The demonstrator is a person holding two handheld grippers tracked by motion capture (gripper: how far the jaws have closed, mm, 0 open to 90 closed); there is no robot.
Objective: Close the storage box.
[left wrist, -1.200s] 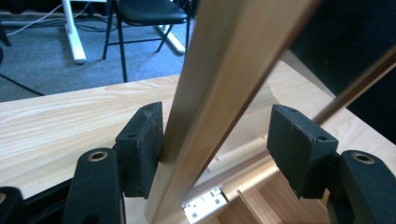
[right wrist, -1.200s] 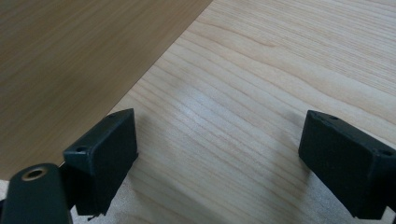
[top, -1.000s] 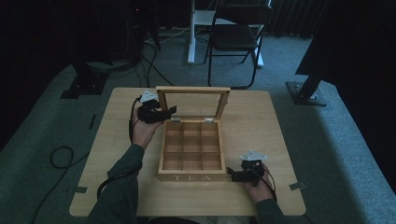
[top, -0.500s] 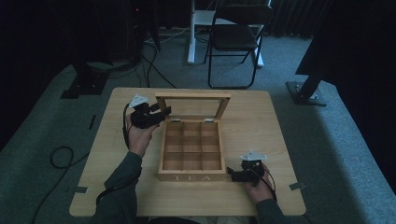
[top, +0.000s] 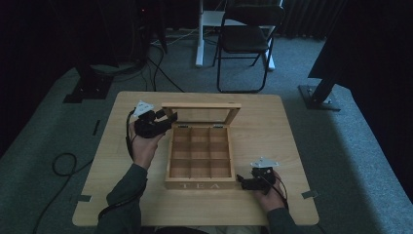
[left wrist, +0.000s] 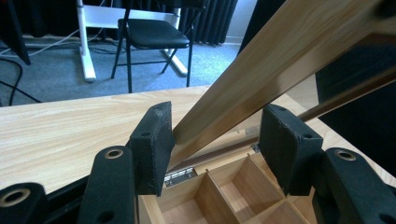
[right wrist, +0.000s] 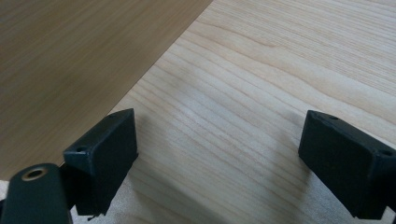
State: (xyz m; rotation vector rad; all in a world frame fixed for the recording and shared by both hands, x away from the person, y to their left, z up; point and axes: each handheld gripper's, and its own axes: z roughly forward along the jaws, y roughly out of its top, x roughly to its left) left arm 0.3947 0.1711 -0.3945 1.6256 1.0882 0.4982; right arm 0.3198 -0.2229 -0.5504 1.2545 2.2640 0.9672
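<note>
A wooden tea box (top: 199, 184) marked TEA stands mid-table, its several compartments (left wrist: 224, 196) bare. Its glass-paned lid (top: 200, 115) is raised at the back. My left gripper (top: 168, 118) is open at the lid's left end. In the left gripper view the lid's side rail (left wrist: 261, 79) runs between the two pads of the left gripper (left wrist: 215, 144) and lies against the left pad (left wrist: 152, 144). My right gripper (top: 241, 181) rests open on the table by the box's front right corner. In the right gripper view, the right gripper (right wrist: 219, 158) spans bare tabletop beside the box's wall (right wrist: 70, 60).
The light wooden table (top: 272, 131) has free surface on both sides of the box. Behind it stand a black folding chair (top: 246, 39) and a white stand (top: 207, 22). Cables (top: 63, 163) lie on the grey carpet at the left.
My left gripper has drifted slightly left and nearer, staying at the lid's left end. The lid's top edge sits a little lower in the high view. The right gripper has not moved.
</note>
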